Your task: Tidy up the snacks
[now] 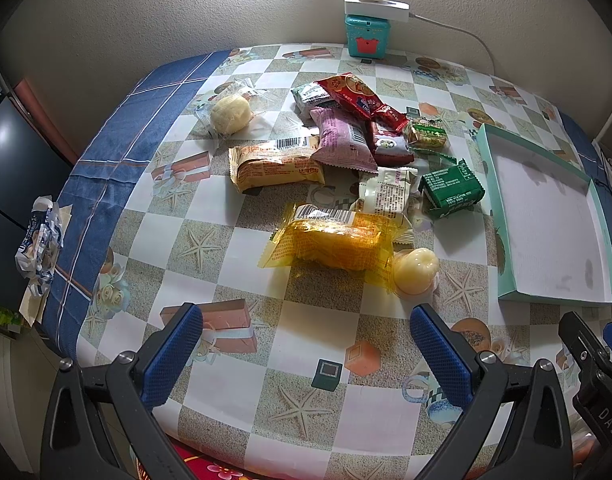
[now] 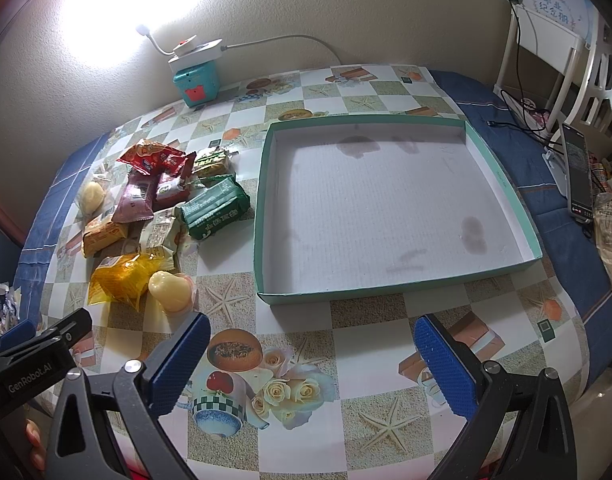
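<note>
Overhead: checkered tablecloth (image 1: 233, 240), snack pile (image 1: 346, 168), tray (image 2: 502, 184), beige wall (image 2: 346, 8).

Surface (image 1: 241, 360): checkered cloth w/ starfish, gift-box and rose prints, blue plaid border at edges. Snack pile on left half: yellow pack (image 1: 330, 244) nearest, jelly cup (image 1: 416, 270) touching its right end, orange pack (image 1: 275, 168) behind, pink pack (image 1: 344, 140), red packs (image 1: 356, 90) at back, green pack (image 1: 452, 190) on right of pile, round pastry (image 1: 230, 114) apart at left. Shallow teal tray (image 2: 502, 176) on right half, white floor stained. Teal box (image 1: 368, 36) at back edge by wall. Crumpled wrapper (image 1: 39, 240) at left edge.
</note>
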The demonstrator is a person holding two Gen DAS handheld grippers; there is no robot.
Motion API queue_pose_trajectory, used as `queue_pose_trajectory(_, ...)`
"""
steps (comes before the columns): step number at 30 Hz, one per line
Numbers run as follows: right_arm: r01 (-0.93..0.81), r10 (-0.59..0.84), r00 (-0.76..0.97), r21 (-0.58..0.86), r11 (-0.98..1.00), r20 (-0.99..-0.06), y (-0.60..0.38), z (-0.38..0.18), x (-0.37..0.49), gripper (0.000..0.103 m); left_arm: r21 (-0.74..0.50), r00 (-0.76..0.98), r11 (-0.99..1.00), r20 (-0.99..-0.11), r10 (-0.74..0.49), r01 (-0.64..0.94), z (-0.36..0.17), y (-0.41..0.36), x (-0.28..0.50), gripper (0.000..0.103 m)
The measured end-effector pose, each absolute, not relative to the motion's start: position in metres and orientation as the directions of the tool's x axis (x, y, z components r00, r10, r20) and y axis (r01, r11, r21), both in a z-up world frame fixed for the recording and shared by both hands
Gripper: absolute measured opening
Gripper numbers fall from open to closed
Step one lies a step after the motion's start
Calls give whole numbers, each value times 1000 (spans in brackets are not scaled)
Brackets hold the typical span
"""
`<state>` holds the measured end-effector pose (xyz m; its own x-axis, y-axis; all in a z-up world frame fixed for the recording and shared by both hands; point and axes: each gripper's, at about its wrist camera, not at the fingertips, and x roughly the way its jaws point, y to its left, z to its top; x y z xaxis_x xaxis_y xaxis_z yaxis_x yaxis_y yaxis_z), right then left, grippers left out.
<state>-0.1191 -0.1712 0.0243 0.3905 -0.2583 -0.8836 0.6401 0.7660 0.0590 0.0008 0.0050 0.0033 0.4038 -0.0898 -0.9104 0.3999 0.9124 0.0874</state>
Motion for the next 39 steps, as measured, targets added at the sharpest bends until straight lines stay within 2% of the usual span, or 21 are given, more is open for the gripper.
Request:
queue_pose_trajectory(19, 638, -257, 391, 59, 768, -884, -171, 24, -119, 103, 76, 395, 912, -913, -99, 404, 1, 4, 0, 103)
queue_pose_trajectory(23, 634, -256, 386, 53, 772, -886, -169, 22, -117, 103, 10, 376, 915, -914, -156, 403, 1, 11, 8, 103)
queue_pose_trajectory(27, 599, -220, 412, 82, 796, -884, -164, 19, -102, 103, -20, 429, 945, -888, -167, 325, 4, 32, 23, 103)
queue_pose_trajectory(33, 519, -146, 445, 121, 846, -884, -144, 9, -69, 103, -147, 425, 965, -876, -230, 220, -6, 62, 46, 103)
queue_pose_trajectory(39, 440, -85, 458, 142, 887, -885, -125, -3, -44, 103, -189, 339, 953, -903, -263, 236, -26, 57, 59, 103)
